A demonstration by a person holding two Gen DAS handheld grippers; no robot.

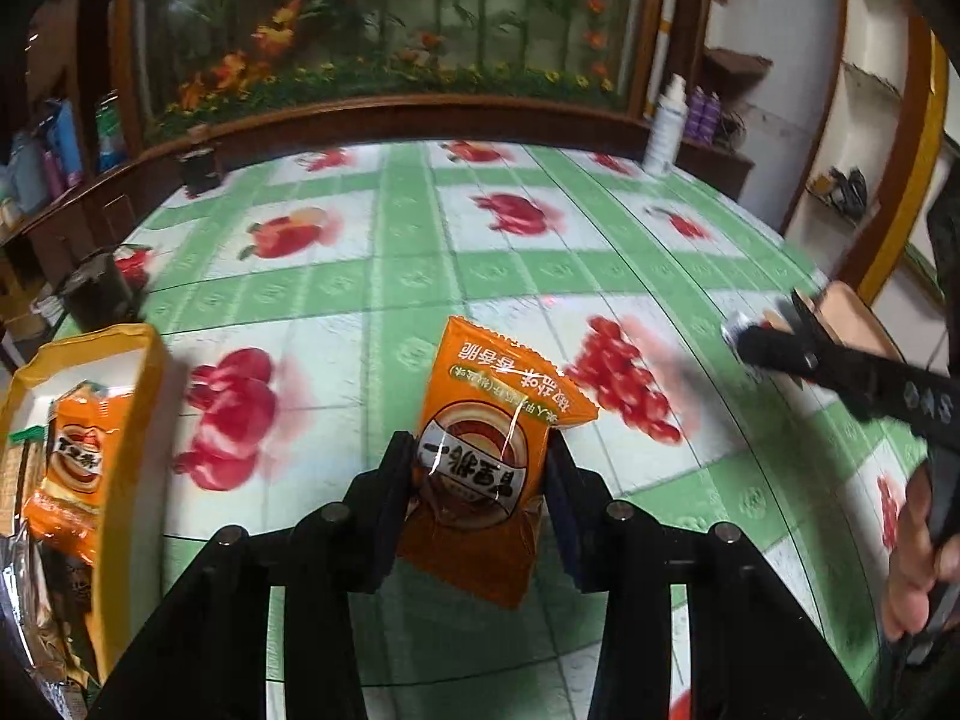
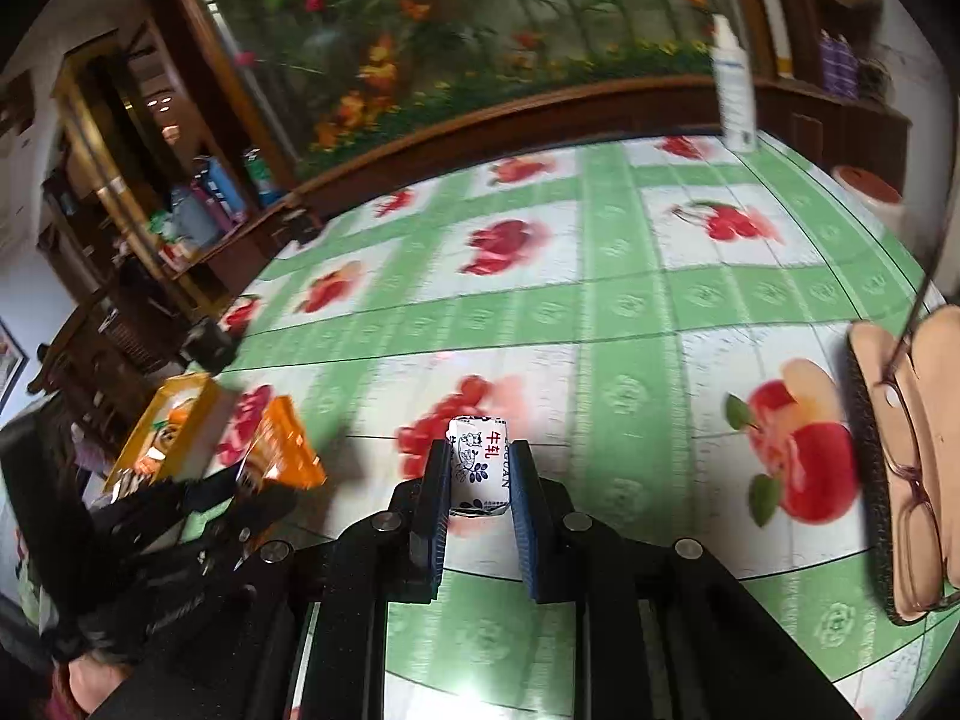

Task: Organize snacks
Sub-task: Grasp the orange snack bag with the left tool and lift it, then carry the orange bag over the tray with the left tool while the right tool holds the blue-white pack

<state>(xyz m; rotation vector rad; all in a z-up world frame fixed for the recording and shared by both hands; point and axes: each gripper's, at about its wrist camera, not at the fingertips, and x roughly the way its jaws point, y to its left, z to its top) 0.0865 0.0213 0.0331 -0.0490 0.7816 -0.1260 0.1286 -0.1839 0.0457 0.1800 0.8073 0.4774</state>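
Note:
My left gripper [image 1: 480, 468] is shut on an orange snack packet [image 1: 480, 468] and holds it above the fruit-print tablecloth [image 1: 540, 276]. A yellow box [image 1: 129, 420] at the left edge holds more orange packets. My right gripper [image 2: 480, 468] is shut on a small white wrapped candy [image 2: 479, 463] with red and blue print, held above the cloth. In the right wrist view the left gripper [image 2: 240, 492] shows at lower left with its orange packet [image 2: 285, 450], next to the yellow box [image 2: 174, 426]. The right gripper [image 1: 780, 348] shows blurred at the right of the left wrist view.
A white spray bottle [image 1: 666, 120] stands at the table's far right edge. An open glasses case [image 2: 900, 468] with glasses lies at the right. Two dark clamps [image 1: 99, 288] grip the left table edge. Wooden shelves and a flower mural stand behind.

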